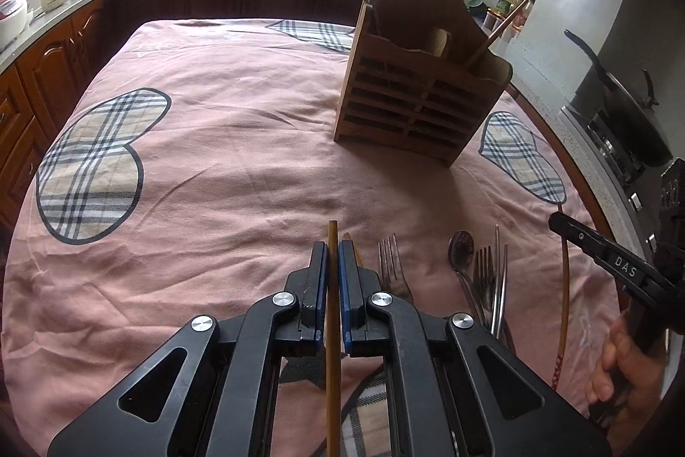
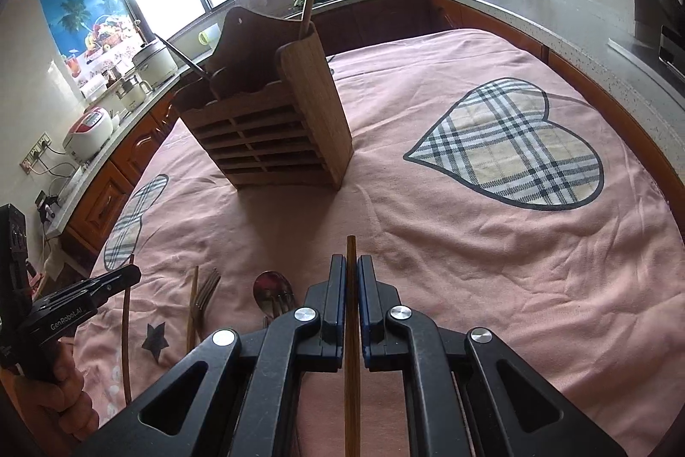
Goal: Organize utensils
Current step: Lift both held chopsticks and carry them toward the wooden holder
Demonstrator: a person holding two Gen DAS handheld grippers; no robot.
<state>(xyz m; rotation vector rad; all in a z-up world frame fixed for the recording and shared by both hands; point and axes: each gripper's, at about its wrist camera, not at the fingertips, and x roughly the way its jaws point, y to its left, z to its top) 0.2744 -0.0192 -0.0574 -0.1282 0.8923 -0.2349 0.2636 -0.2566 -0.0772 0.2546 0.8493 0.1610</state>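
My left gripper (image 1: pixel 333 249) is shut on a brown wooden chopstick (image 1: pixel 332 328) low over the pink cloth. My right gripper (image 2: pixel 351 264) is shut on another wooden chopstick (image 2: pixel 352 350). A slatted wooden utensil holder (image 1: pixel 411 101) stands ahead on the cloth, with a metal utensil and a wooden one leaning in it; it also shows in the right wrist view (image 2: pixel 274 127). Forks (image 1: pixel 391 264), a spoon (image 1: pixel 461 247) and metal chopsticks (image 1: pixel 498 285) lie on the cloth between the grippers. The right gripper's body (image 1: pixel 608 260) shows at the left view's right edge.
The table is covered by a pink cloth (image 1: pixel 214 178) with plaid heart patches. A thin curved brown stick (image 1: pixel 565 285) lies at the cloth's right. Kitchen counters with pots, a rice cooker (image 2: pixel 87 133), a sink and a stove pan (image 1: pixel 620 106) surround the table.
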